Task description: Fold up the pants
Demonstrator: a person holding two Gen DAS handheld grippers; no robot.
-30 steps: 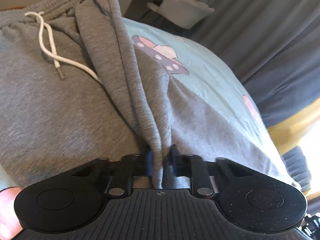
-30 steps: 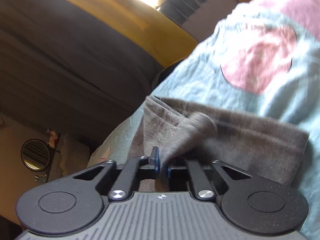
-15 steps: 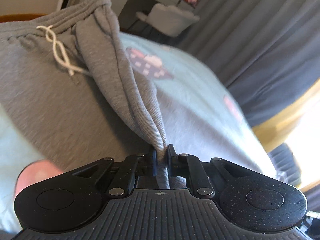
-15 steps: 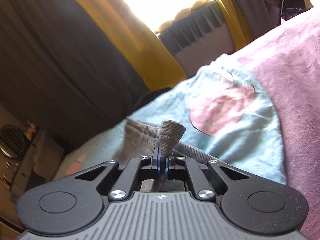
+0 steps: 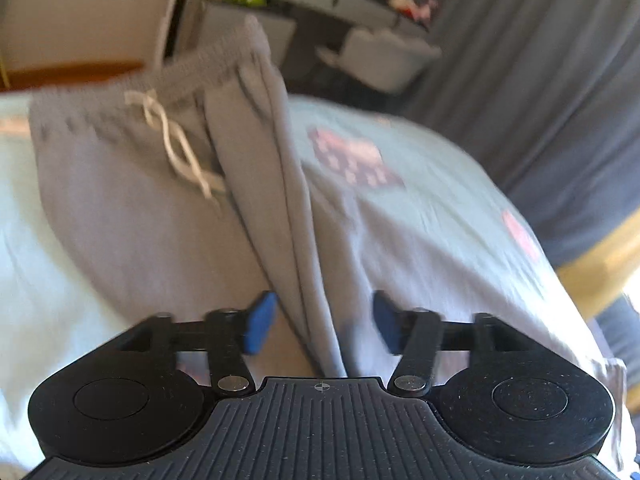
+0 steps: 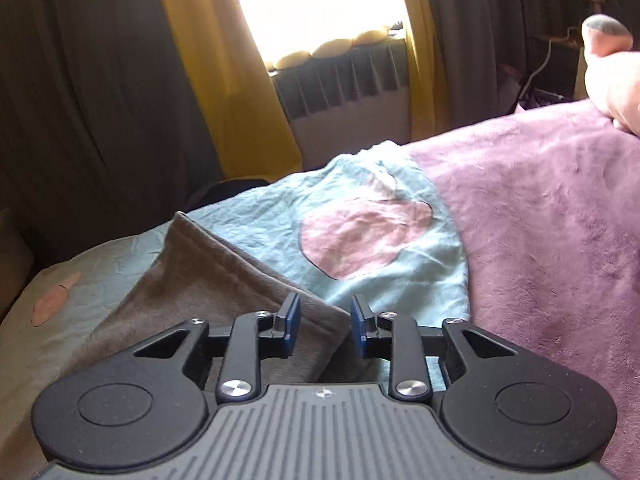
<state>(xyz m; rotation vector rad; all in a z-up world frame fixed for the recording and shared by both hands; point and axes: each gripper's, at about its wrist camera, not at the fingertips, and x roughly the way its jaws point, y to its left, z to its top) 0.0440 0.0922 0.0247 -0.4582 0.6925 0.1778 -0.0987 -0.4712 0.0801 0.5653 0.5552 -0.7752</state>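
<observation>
Dark grey curtains [image 5: 560,80] and yellow curtains [image 6: 224,80] are seen around a bed whose pale blue sheet [image 5: 420,208] is printed with pink shapes; a bright window [image 6: 316,0] and a radiator [image 6: 340,80] are seen beyond the bed's far edge in the right wrist view. A pink blanket [image 6: 540,220] is spread over the sheet along the right side of that view, and part of a person's finger [image 6: 608,68] is seen at its upper right edge.

Grey pants [image 5: 132,232] are laid on the sheet. In the left wrist view, which is blurred, the waistband with its white drawstring [image 5: 176,144] is seen toward the far end of the bed, and a raised fold of the fabric is seen running from the waistband down to the left hand-held gripper [image 5: 320,320]. The jaws of that gripper are opening; the fold is seen between the blue pads [image 5: 260,320], with a clear gap on each side, so it is no longer pinched.

In the right wrist view, a hem end of the pants [image 6: 208,280] is seen lying flat on the sheet, its corner pointing toward the far edge. The jaws of the right hand-held gripper [image 6: 325,324] are opening too; they are parted above an edge of the fabric, and nothing is clamped between the pads.
</observation>
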